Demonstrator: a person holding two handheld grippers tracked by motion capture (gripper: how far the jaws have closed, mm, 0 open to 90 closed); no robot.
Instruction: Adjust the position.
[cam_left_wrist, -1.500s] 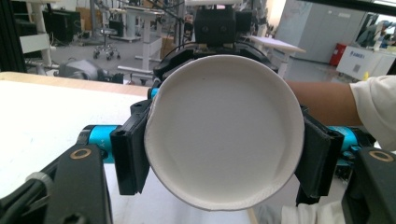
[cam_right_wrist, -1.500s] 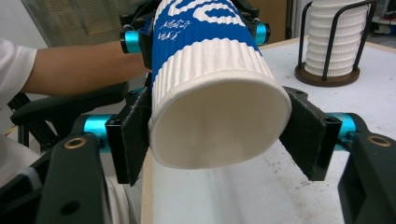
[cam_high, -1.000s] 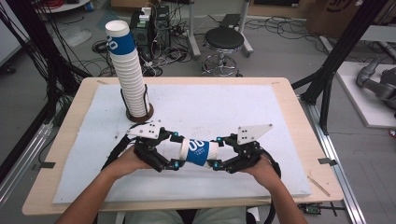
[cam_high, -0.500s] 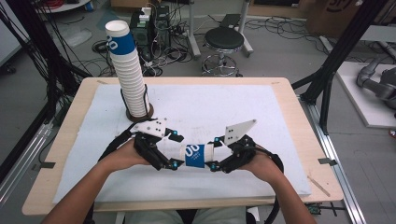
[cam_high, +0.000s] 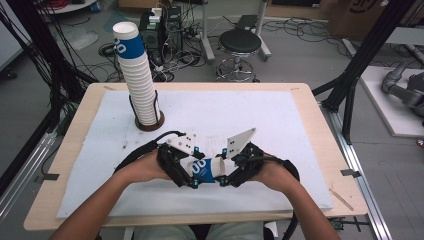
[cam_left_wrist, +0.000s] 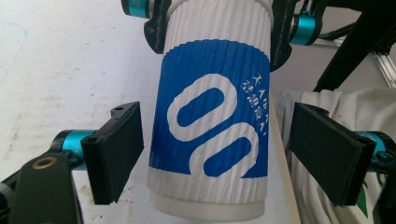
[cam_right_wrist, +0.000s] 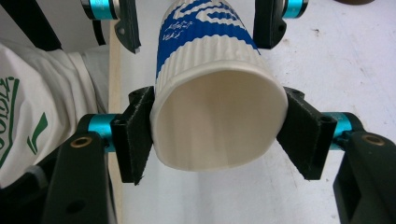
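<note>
White mat (cam_high: 300, 130): cup (cam_high: 206, 169) lies sideways, mouth toward right claw (cam_high: 223, 180) clamping rim; left claw (cam_high: 191, 182) spread, jaws clear.

We pinch the paper cup (cam_right_wrist: 219, 116) at its open rim

Our right gripper (cam_right_wrist: 219, 135) squeezes the rim oval; beyond, the left gripper's (cam_right_wrist: 198, 21) jaws stand either side of the cup's blue band, above the white mat (cam_right_wrist: 341, 70)

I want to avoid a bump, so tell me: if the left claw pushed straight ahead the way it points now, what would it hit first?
Probably the right claw. The left claw stands open around the base end of the paper cup, pads apart from it, so it would slide along the cup toward the rim, where the right claw is clamped. Depth is hard to judge.
</note>
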